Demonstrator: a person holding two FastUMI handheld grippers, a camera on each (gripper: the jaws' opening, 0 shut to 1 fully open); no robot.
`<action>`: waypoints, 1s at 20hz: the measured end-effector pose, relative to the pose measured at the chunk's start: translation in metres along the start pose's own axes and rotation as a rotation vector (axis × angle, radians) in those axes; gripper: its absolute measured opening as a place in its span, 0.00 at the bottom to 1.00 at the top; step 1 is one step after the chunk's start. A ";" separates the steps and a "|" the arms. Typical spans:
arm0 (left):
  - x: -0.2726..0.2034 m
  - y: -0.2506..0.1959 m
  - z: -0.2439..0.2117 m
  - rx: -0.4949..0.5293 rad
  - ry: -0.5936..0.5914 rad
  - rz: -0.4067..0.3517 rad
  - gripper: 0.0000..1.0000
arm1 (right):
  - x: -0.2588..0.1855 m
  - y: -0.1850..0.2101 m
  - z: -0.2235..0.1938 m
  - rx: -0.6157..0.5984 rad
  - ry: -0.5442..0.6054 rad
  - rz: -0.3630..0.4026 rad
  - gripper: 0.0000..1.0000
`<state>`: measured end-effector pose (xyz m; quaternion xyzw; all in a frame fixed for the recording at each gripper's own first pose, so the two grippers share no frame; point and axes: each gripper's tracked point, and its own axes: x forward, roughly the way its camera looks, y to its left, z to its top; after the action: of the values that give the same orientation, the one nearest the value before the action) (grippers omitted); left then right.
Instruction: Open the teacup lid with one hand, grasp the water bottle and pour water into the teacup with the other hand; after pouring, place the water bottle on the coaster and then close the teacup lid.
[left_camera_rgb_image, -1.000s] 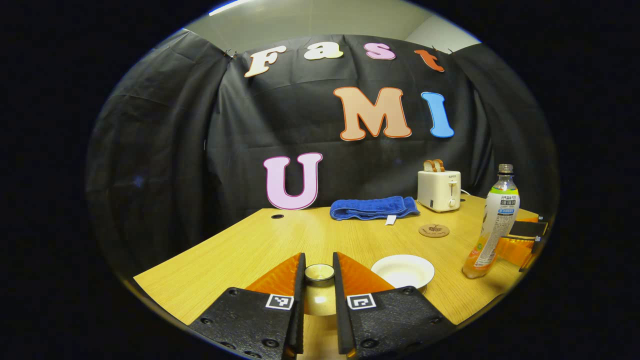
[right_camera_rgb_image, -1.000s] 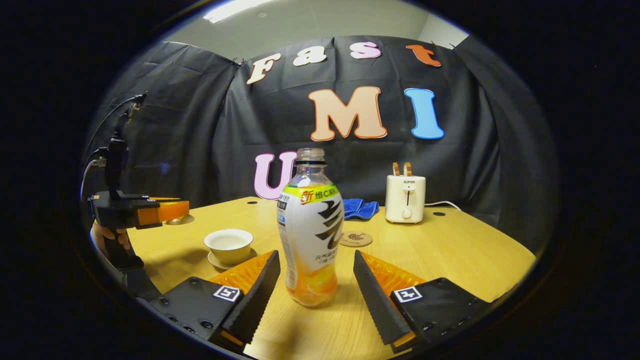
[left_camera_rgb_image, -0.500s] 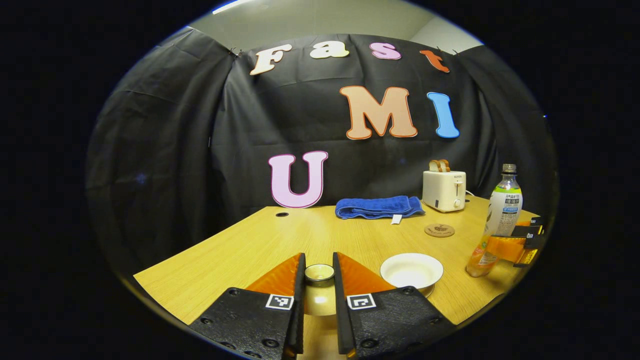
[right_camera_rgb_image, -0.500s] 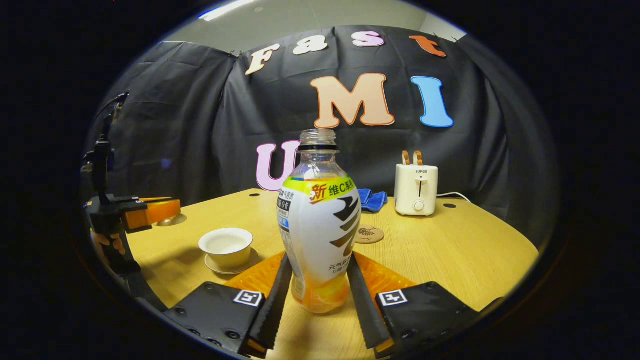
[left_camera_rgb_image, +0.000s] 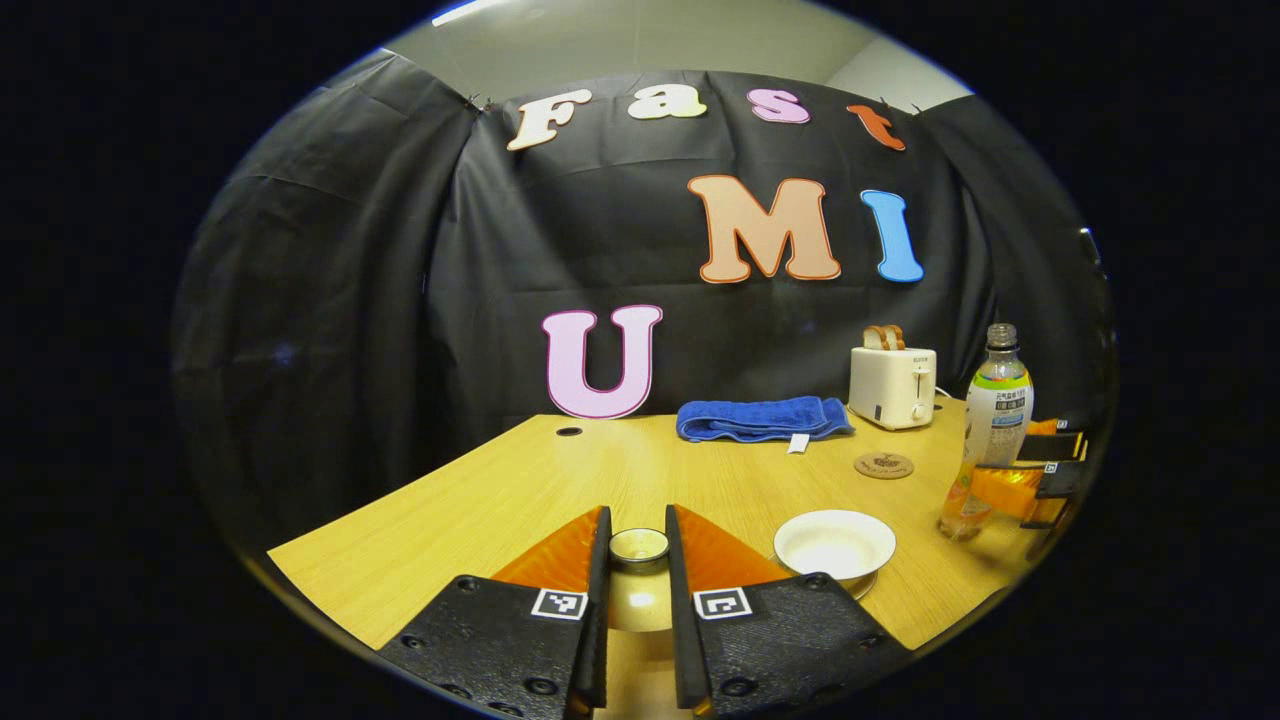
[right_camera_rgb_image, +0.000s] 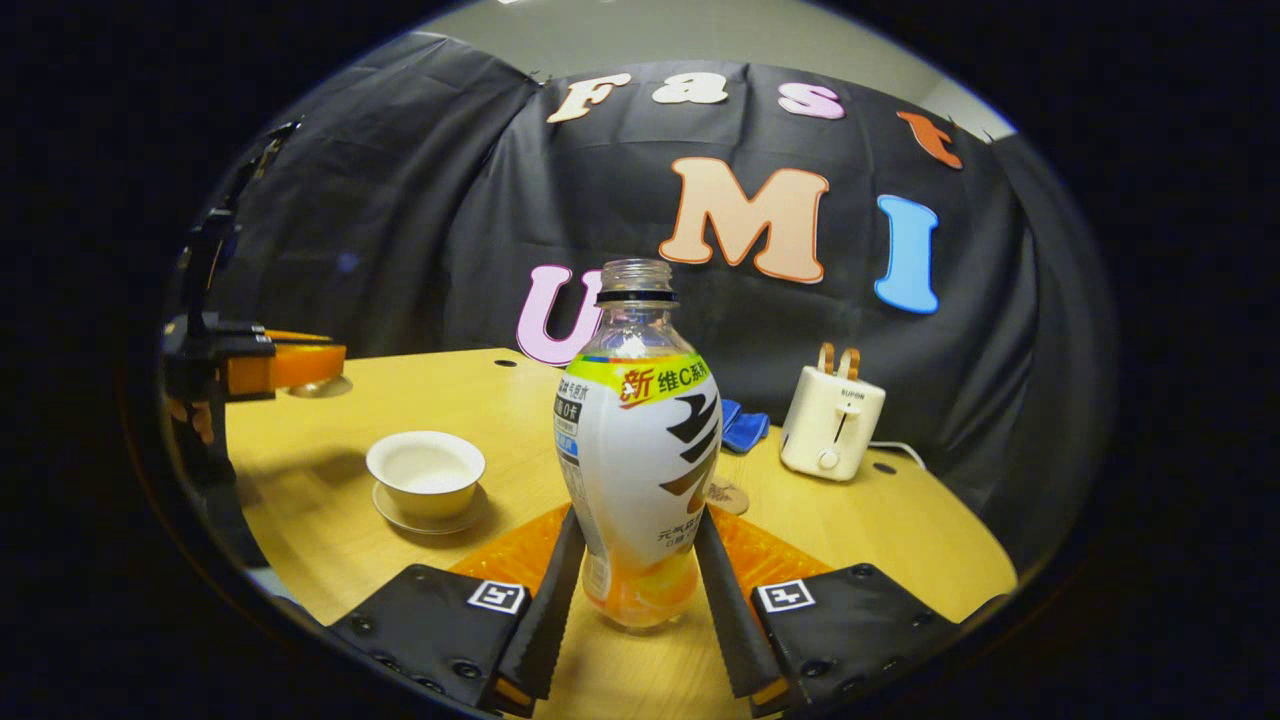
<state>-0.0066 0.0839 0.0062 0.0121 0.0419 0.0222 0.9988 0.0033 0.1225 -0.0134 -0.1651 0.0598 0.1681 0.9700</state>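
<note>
Black cloth wall (left_camera_rgb_image: 330, 300) behind wooden table (left_camera_rgb_image: 480, 500).

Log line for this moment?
left tool: shut on lid | right tool: shut on bottle | teacup: open | pour: pending

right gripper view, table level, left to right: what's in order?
Left tongs holding the teacup lid → open teacup on its saucer → water bottle clamped in the right tongs → toaster. Coaster and blue towel sit partly behind the bottle, so skipped.
</note>
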 end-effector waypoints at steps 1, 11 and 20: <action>0.000 0.003 0.000 0.003 -0.002 0.004 0.24 | 0.002 -0.002 0.003 -0.060 -0.010 -0.011 0.70; -0.001 0.027 -0.002 -0.003 -0.009 0.034 0.24 | 0.018 0.016 0.003 -0.552 -0.027 -0.027 0.68; -0.002 0.045 -0.007 -0.028 -0.018 0.057 0.24 | 0.030 0.031 -0.010 -0.877 0.003 -0.033 0.70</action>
<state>-0.0112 0.1292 0.0010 -0.0007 0.0322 0.0513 0.9982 0.0199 0.1552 -0.0375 -0.5623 -0.0187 0.1619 0.8107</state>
